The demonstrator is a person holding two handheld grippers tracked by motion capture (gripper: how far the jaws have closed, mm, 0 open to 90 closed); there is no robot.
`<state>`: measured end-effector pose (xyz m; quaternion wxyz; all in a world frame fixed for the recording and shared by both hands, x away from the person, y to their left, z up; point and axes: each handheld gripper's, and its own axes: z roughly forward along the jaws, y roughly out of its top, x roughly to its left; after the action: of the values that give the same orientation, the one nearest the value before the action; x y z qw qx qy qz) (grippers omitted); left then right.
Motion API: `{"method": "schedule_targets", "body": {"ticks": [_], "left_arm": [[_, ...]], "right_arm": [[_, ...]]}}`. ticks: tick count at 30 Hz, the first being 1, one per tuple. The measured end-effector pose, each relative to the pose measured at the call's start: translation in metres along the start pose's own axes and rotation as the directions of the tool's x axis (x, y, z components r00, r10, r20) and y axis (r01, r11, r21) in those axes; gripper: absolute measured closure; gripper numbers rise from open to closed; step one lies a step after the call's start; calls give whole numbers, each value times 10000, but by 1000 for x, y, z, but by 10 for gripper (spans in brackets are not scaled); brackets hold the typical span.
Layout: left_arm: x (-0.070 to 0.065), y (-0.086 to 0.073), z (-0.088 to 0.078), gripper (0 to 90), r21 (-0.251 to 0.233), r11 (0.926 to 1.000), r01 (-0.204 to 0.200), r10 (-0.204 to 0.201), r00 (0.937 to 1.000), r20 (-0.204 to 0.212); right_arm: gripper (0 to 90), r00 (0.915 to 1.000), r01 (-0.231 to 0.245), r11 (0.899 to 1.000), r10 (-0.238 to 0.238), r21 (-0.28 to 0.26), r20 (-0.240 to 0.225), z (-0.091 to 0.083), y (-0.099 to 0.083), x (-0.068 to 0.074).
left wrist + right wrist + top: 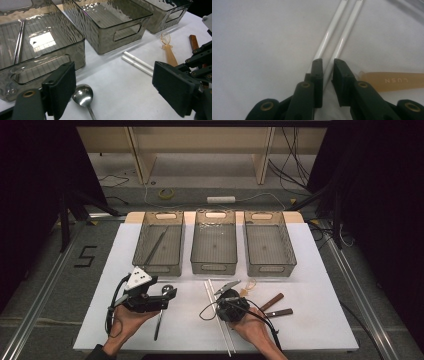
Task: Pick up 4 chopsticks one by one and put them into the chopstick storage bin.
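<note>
A pair of white chopsticks lies on the white table, running towards me. My right gripper points down at them. In the right gripper view its jaws stand close together, shut on one white chopstick, and the other stick passes under the left jaw. My left gripper hovers wide open over a metal spoon with nothing between its jaws. The spoon's handle runs towards the near edge.
Three clear grey bins stand in a row at the back: left, middle, right. The left bin holds thin metal sticks. An amber plastic spoon and two brown-handled utensils lie right of my right gripper.
</note>
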<state>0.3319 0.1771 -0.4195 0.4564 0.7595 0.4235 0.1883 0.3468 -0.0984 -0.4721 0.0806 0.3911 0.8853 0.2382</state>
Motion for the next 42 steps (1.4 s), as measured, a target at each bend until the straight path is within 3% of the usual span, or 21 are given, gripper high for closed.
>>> {"method": "schedule_targets", "body": {"ticks": [15,21,32,35,42], "left_arm": [[-2,-1,1,187,28,10000,4,-4,10000,6],[-2,0,1,188,58,10000,-71,71,10000,0],[-2,-1,1,188,41,9999,-119,120,9999,-37],[-3,-1,1,188,49,9999,-116,116,9999,-25],[-3,-1,1,188,81,9999,-150,150,9999,-10]], "right_arm": [[778,9996,38,9976,-19,685,-285,-2,5,-2],[721,9994,80,9977,-56,674,-344,-2,5,0],[785,9992,402,9971,-402,641,-3,-2,4,3],[802,9987,357,9971,-332,678,-389,-3,3,4],[792,9990,390,9968,-373,691,-252,-3,3,6]]}}
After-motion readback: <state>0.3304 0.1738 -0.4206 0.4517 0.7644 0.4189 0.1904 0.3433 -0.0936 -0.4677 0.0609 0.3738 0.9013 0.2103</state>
